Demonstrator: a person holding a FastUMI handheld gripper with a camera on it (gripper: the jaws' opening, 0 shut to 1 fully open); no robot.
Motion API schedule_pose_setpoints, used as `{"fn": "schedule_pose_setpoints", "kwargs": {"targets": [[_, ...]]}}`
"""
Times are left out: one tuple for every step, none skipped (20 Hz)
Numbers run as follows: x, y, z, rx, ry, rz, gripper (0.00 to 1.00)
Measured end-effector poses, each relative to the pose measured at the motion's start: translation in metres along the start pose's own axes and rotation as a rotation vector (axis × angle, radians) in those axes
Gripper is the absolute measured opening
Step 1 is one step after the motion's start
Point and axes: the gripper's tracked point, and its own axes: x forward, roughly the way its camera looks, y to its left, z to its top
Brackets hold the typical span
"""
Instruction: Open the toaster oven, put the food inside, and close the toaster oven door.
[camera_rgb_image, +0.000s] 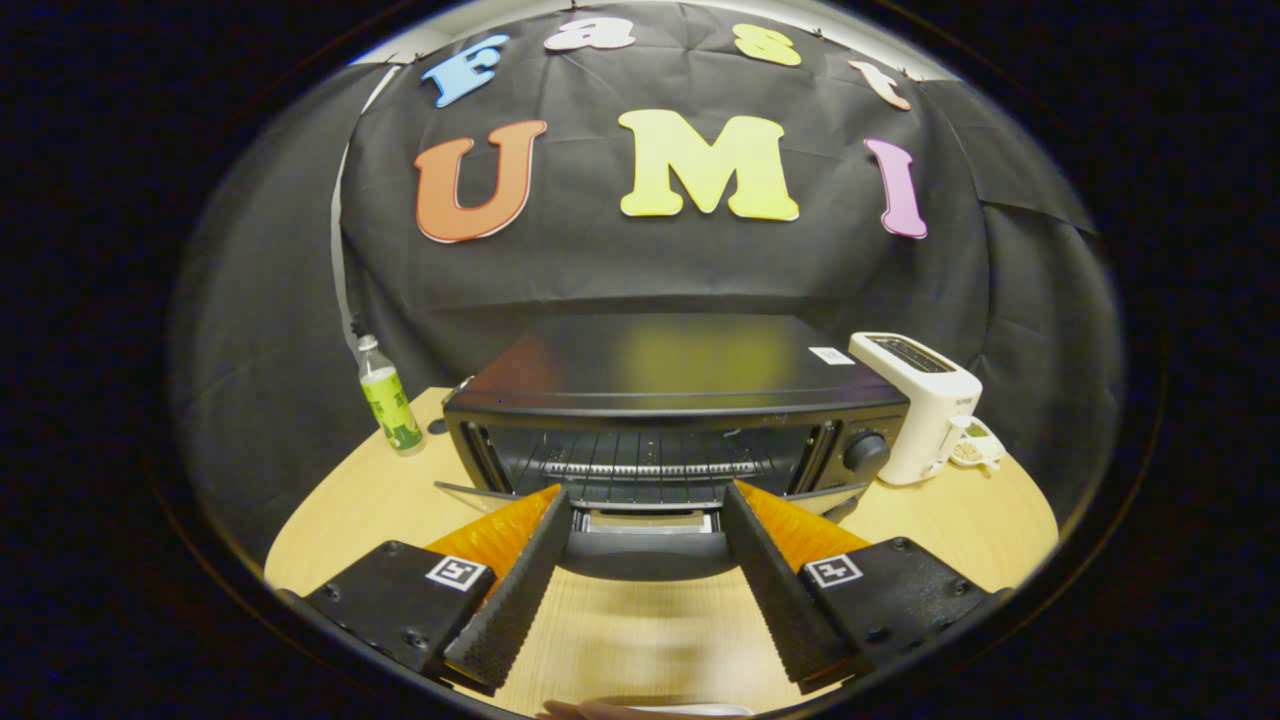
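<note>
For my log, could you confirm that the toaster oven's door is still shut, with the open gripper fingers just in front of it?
Not quite: the gripper view shows the toaster oven with its door folded down open, rack visible. The gripper is indeed open, its fingers either side of the door.

Wooden table (640, 640) carries toaster oven (680, 400), green bottle (390, 400), white toaster (925, 410)

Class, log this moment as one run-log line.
gripper: open, empty, at door | toaster oven: door down, rack bare | food: not yet inside
</note>
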Motion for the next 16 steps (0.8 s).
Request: {"fn": "schedule_pose_setpoints", "kwargs": {"targets": [[-0.004, 0.000, -0.005, -0.008, 0.004, 0.006, 1.00], [-0.008, -0.001, -0.012, -0.011, 0.008, 0.012, 1.00], [-0.012, -0.001, -0.019, -0.011, 0.018, 0.018, 1.00], [-0.016, -0.002, -0.027, -0.010, 0.026, 0.023, 1.00], [-0.020, -0.002, -0.033, -0.009, 0.036, 0.029, 1.00], [-0.022, -0.002, -0.041, -0.006, 0.053, 0.033, 1.00], [-0.025, -0.002, -0.047, -0.004, 0.057, 0.040, 1.00], [-0.027, -0.004, -0.054, -0.004, 0.075, 0.041, 1.00], [-0.030, -0.003, -0.058, 0.000, 0.069, 0.049, 1.00], [-0.027, -0.005, -0.063, -0.003, 0.079, 0.046, 1.00], [-0.032, -0.007, -0.067, -0.008, 0.081, 0.052, 1.00], [-0.031, -0.005, -0.073, -0.012, 0.093, 0.056, 0.99], [-0.033, -0.005, -0.078, -0.011, 0.099, 0.061, 0.98], [-0.034, -0.006, -0.085, -0.007, 0.113, 0.066, 0.99], [-0.035, -0.007, -0.092, 0.000, 0.133, 0.067, 0.99], [-0.037, -0.011, -0.099, 0.020, 0.148, 0.067, 0.99]]}}
